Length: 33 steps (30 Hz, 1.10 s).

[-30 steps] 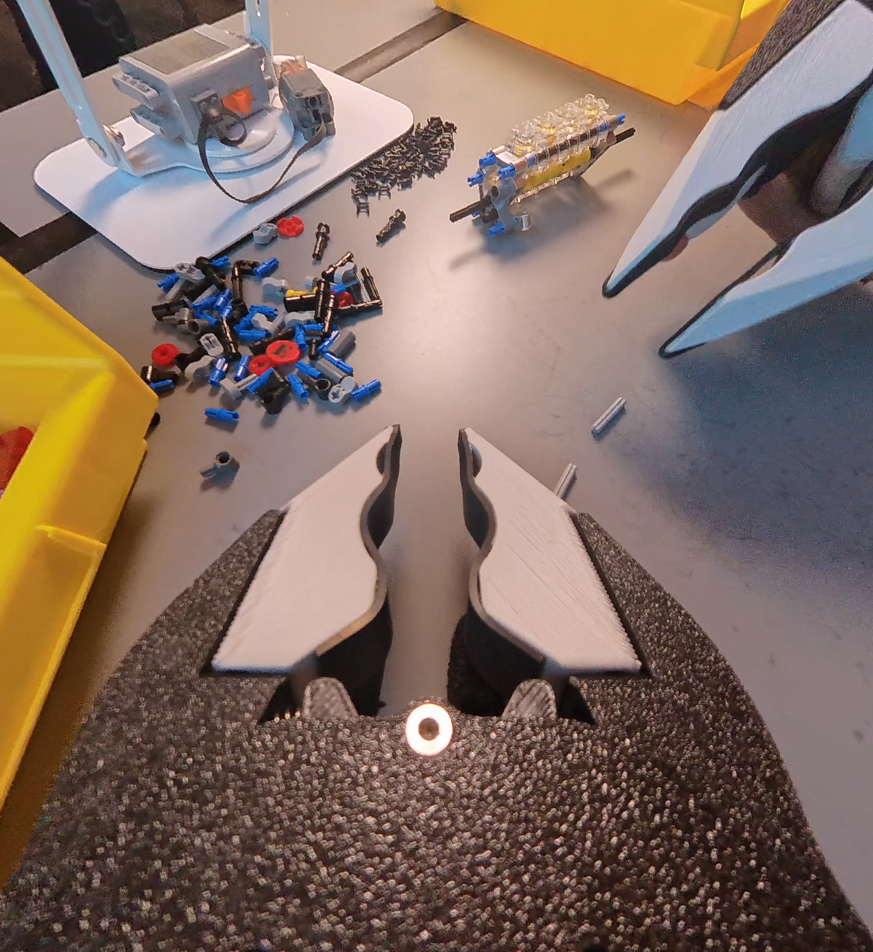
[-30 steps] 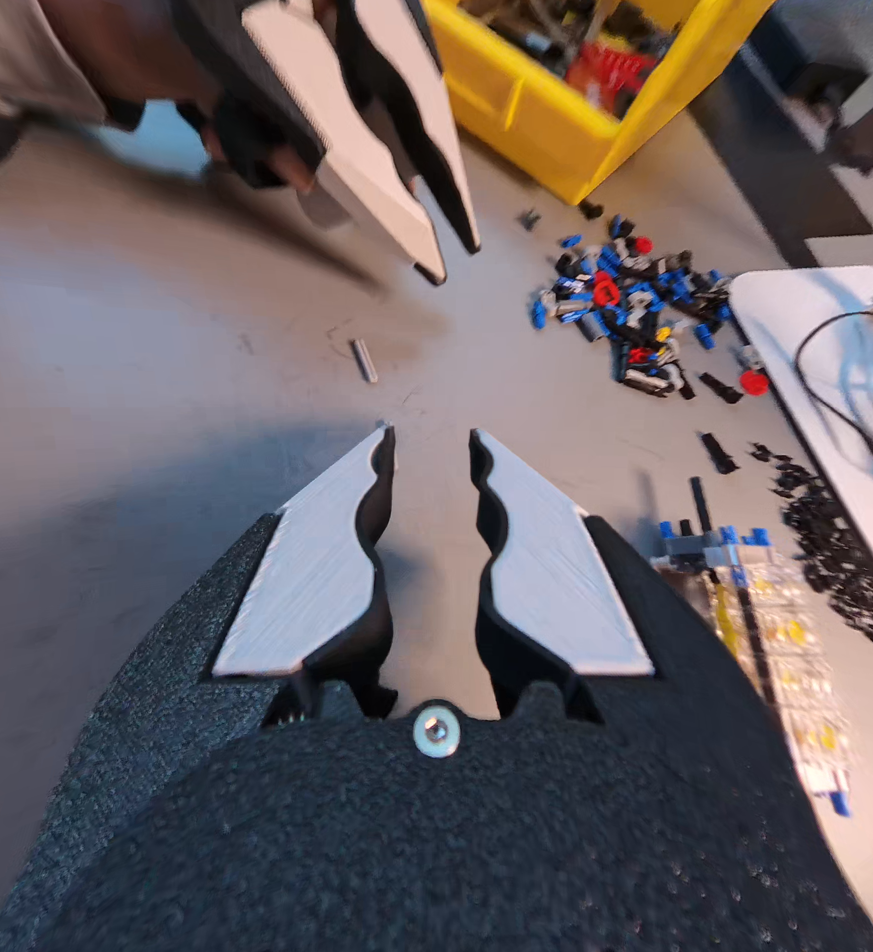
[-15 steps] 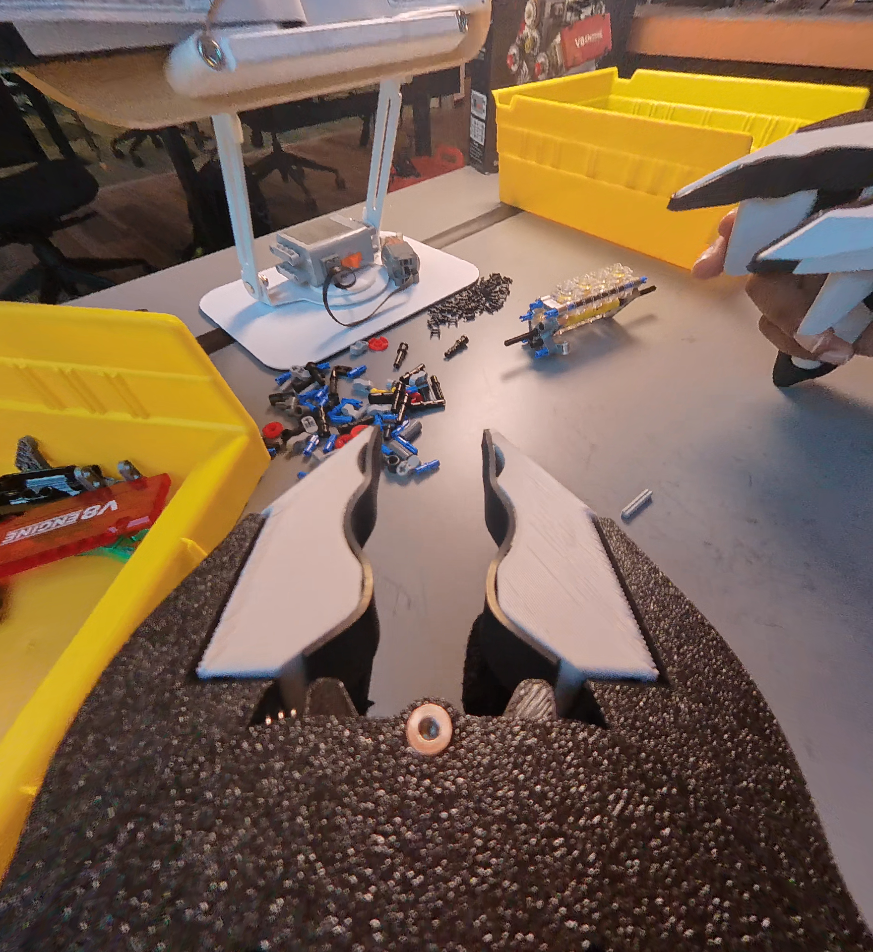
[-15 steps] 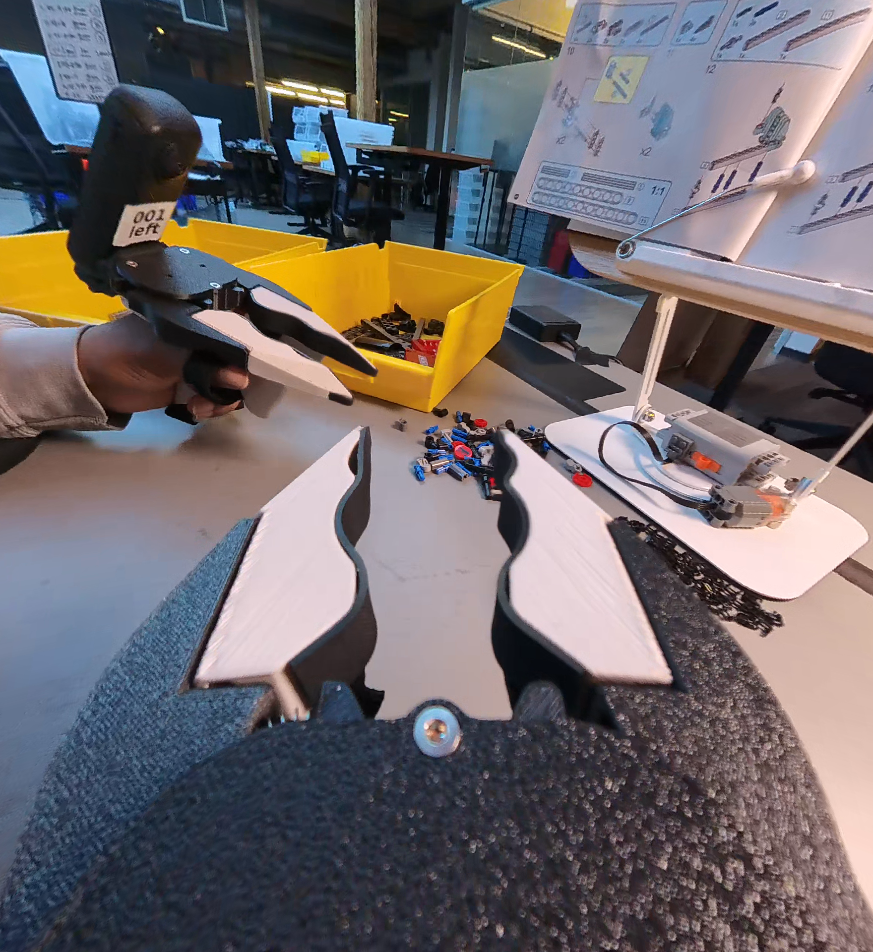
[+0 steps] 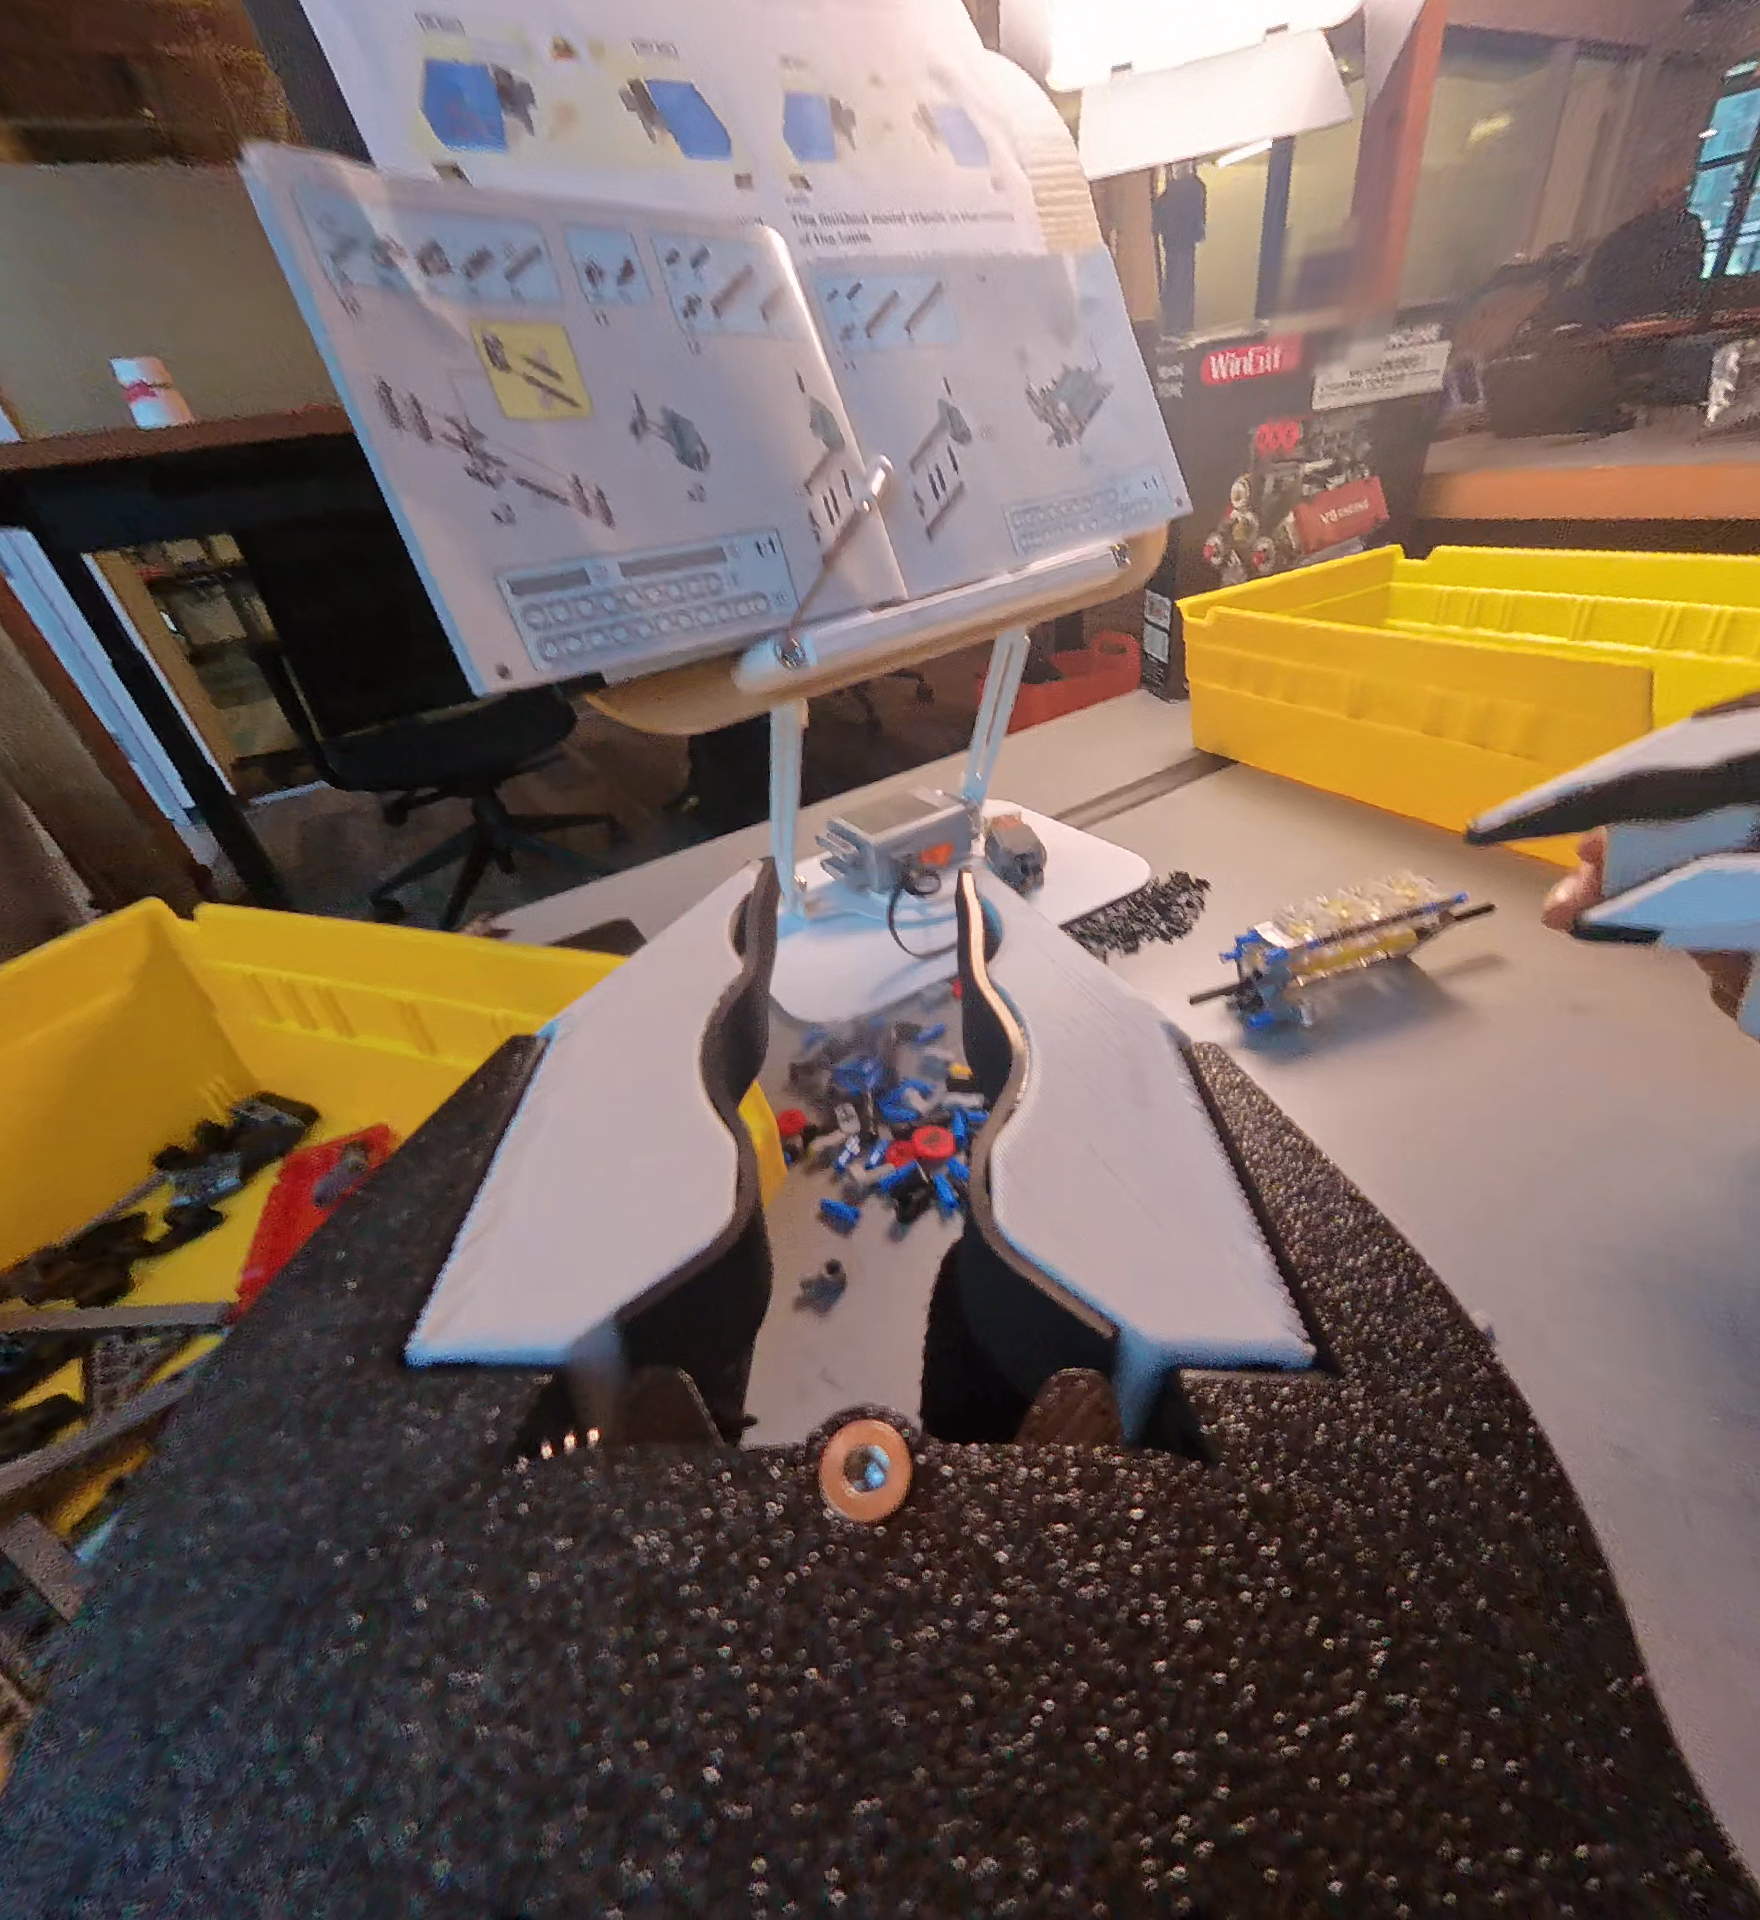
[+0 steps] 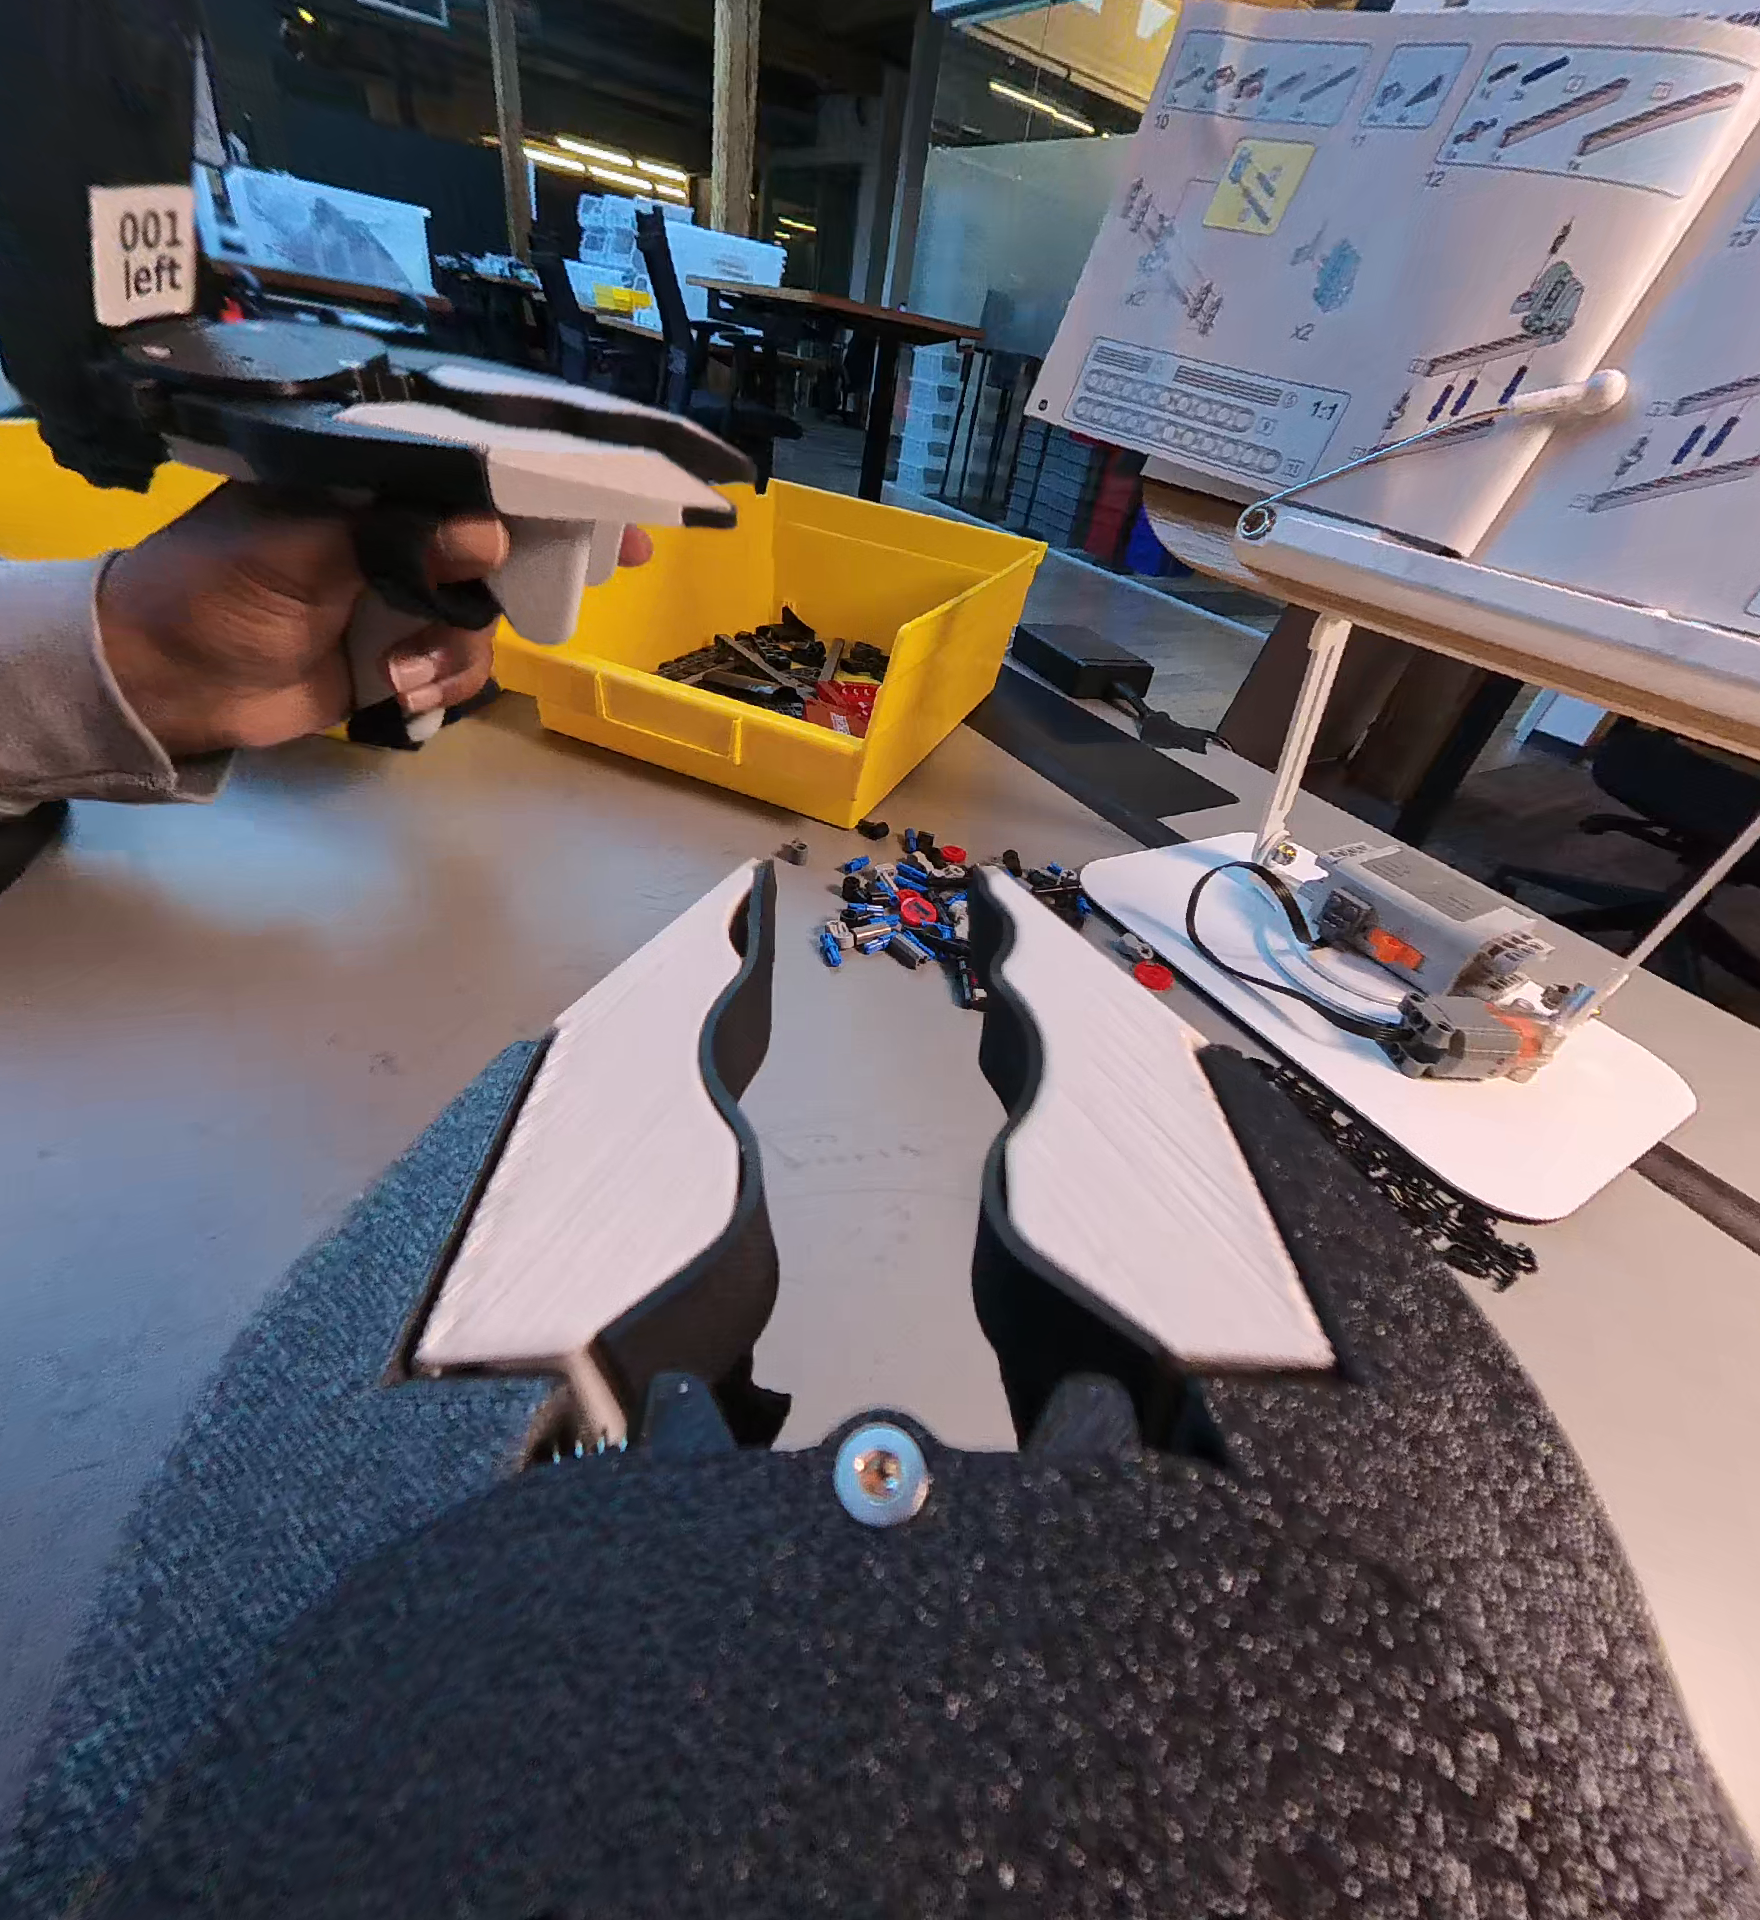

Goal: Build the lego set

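Observation:
My left gripper (image 5: 865, 883) is open and empty, held level above the grey table and pointing at a pile of small blue, black and red building pins (image 5: 886, 1122). My right gripper (image 6: 871, 873) is open and empty, and points at the same pile (image 6: 907, 914) from the other side. Each gripper shows in the other's view: the right one (image 5: 1541, 883) at the right edge, the left one (image 6: 730, 497) at upper left, held by a hand (image 6: 263, 623). A small clear-and-blue engine assembly (image 5: 1343, 940) lies on the table near the right gripper.
An open instruction book (image 5: 730, 416) sits on a white stand (image 6: 1375, 1039) that carries a grey battery box (image 6: 1416, 914) with a cable. A heap of black pins (image 5: 1141, 920) lies beside the stand. A yellow bin of parts (image 5: 76, 1060) stands left, another yellow bin (image 5: 1478, 665) back right. Left tips to right tips: about 15 cm.
Both grippers have tilted up from pointing down at the table to nearly level, and their jaws have spread wider. The loose grey axle pieces on the table have left view.

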{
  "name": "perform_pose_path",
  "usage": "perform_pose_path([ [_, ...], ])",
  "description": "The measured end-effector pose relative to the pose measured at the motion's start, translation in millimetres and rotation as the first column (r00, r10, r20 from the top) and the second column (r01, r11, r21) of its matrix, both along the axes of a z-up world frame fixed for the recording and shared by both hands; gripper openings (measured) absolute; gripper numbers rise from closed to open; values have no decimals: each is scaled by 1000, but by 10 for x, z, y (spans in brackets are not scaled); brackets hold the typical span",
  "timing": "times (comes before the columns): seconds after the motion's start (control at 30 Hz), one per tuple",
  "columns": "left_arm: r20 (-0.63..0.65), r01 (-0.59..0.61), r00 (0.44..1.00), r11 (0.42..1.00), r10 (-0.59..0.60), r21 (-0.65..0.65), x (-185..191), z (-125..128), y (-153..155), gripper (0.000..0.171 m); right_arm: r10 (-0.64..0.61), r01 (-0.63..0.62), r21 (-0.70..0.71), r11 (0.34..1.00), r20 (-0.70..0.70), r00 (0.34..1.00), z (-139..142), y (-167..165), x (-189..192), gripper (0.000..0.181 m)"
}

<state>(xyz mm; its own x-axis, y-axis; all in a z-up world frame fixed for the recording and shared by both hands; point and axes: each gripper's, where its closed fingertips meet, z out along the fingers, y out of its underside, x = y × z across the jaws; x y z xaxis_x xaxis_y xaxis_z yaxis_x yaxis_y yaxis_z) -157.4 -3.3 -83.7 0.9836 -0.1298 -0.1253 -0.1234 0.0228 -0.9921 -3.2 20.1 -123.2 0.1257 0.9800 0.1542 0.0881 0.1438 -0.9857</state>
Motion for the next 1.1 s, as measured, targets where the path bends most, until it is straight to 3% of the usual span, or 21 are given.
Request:
perform_pose_path([
  [0.13,-5,-64,998,995,65,77,-168,569,187,18,3,-3,5,1000,14,1000,-22,-12,-17,34],
  [0.3,3,-148,989,982,149,119,-454,1157,728,1,-4,3,19,1000,28,1000,-39,-16,-18,32],
  [0.43,-27,-211,976,973,214,99,-687,1256,1228,0,-7,6,27,1000,40,999,-55,-8,-14,31],
  [0.6,-46,-288,955,955,292,71,-920,1223,1489,0,-10,9,30,1000,53,999,-72,19,5,31],
  [0.9,-49,-269,961,961,272,59,-868,1198,1396,0,1,-4,39,999,67,998,-88,0,-1,31],
  [1.1,-8,-189,982,981,190,53,-667,1178,752,8,-9,4,60,998,78,997,-105,7,11,30],
])
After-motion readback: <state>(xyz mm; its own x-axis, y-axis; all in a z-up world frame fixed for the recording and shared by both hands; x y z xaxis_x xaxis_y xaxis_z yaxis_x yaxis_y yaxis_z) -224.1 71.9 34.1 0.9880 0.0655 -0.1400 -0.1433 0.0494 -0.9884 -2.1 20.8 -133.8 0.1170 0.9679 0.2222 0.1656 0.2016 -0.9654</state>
